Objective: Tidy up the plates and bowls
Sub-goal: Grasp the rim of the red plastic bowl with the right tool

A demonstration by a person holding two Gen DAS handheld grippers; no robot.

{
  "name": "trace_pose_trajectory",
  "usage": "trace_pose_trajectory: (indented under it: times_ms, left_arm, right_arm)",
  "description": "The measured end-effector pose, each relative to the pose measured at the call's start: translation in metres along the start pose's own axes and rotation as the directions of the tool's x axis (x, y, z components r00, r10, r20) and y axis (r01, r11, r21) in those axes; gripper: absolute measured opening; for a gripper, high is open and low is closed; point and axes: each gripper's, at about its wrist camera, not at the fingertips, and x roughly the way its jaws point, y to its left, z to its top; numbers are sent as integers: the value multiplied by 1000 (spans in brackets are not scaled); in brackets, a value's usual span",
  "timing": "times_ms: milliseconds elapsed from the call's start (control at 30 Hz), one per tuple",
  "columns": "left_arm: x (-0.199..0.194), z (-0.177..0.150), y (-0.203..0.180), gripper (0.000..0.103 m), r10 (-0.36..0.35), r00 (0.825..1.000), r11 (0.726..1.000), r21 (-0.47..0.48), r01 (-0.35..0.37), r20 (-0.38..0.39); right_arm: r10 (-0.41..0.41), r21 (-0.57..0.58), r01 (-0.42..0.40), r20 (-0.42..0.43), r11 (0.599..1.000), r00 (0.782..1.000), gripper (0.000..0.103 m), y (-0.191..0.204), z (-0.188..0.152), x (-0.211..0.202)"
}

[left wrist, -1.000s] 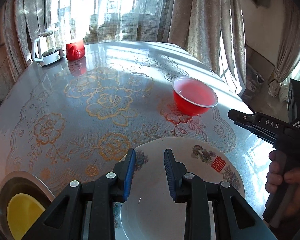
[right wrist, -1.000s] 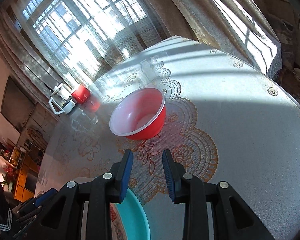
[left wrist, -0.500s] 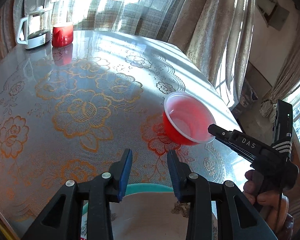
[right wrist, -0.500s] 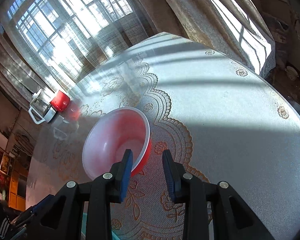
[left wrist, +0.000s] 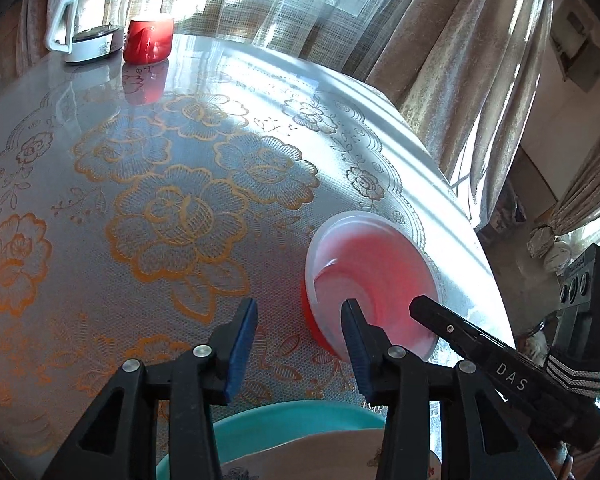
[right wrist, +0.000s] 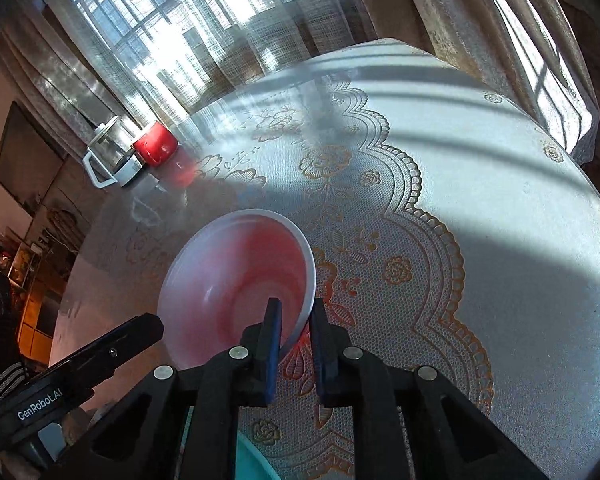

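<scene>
A red plastic bowl [right wrist: 240, 280] with a whitish inside sits tilted on the lace-covered table; it also shows in the left wrist view [left wrist: 372, 280]. My right gripper [right wrist: 294, 320] is shut on the bowl's near rim, one finger inside and one outside. Its black body reaches the bowl in the left wrist view [left wrist: 432, 312]. My left gripper [left wrist: 300, 320] is open and empty, just left of the bowl, above a teal plate [left wrist: 292, 420] that carries a white patterned plate [left wrist: 300, 460]. The teal plate's edge shows in the right wrist view [right wrist: 256, 456].
A glass kettle [left wrist: 88, 20] and a red cup [left wrist: 148, 40] stand at the table's far edge by the curtains. The round table's right edge [left wrist: 480, 240] drops off close to the bowl. The left gripper's body [right wrist: 80, 372] shows at lower left in the right wrist view.
My right gripper moved forward to the red bowl and closed on its rim, tilting it. My left gripper moved forward and right, away from the stacked plates.
</scene>
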Motion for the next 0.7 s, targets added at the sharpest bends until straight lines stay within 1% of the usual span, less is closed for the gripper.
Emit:
trace_pose_trajectory:
  times_ms: [33,67,100,133,167,200,400,467,500,533,567,633,700]
  left_arm:
    - [1,1,3,42,3,1000,1000,-6,-3,-4]
    - [1,1,5,42,1,1000,1000,-12,-1,-8]
    - [1,2,7,40,-3,1000,1000,-16,3,-10]
    - [1,2,7,36,-4,1000,1000,-14,4,-12]
    - [1,2,8,34,-4,1000,1000,-8,4,-16]
    - [1,1,7,31,-5,1000,1000,-2,5,-19]
    - [4,1,7,31,-26,999,1000,-10,26,-37]
    - [8,0,4,29,-31,998,999,5,32,-50]
    - [8,-1,3,23,-36,998,999,11,37,-50]
    - [8,-2,1,17,-40,998,999,19,41,-49]
    - [7,-3,-2,17,-34,998,999,30,36,-45]
    - [1,-6,-5,16,-10,1000,998,60,11,-20]
    - [-5,-7,-5,17,-9,1000,997,70,10,-6]
  right_arm:
    - [12,1,-12,-8,1000,1000,13,2,0,2]
    - [26,-4,-26,-18,1000,999,16,5,-1,3]
    - [33,-7,-34,-25,999,999,16,7,-1,4]
    - [43,-4,-43,-24,999,999,22,9,-2,4]
    - [53,4,-53,-19,999,998,28,9,-2,3]
    - [60,13,-60,-12,998,998,30,9,-3,1]
    - [63,52,-66,47,997,997,33,5,-4,-14]
    - [56,61,-59,55,996,997,33,4,-5,-15]
    - [49,60,-52,45,997,998,32,5,-6,-13]
    - [45,57,-46,30,997,999,23,7,-8,-9]
    - [41,50,-42,23,998,999,15,9,-10,-6]
    - [25,29,-26,30,999,999,14,15,-13,-5]
    - [31,25,-32,35,999,999,14,17,-14,-7]
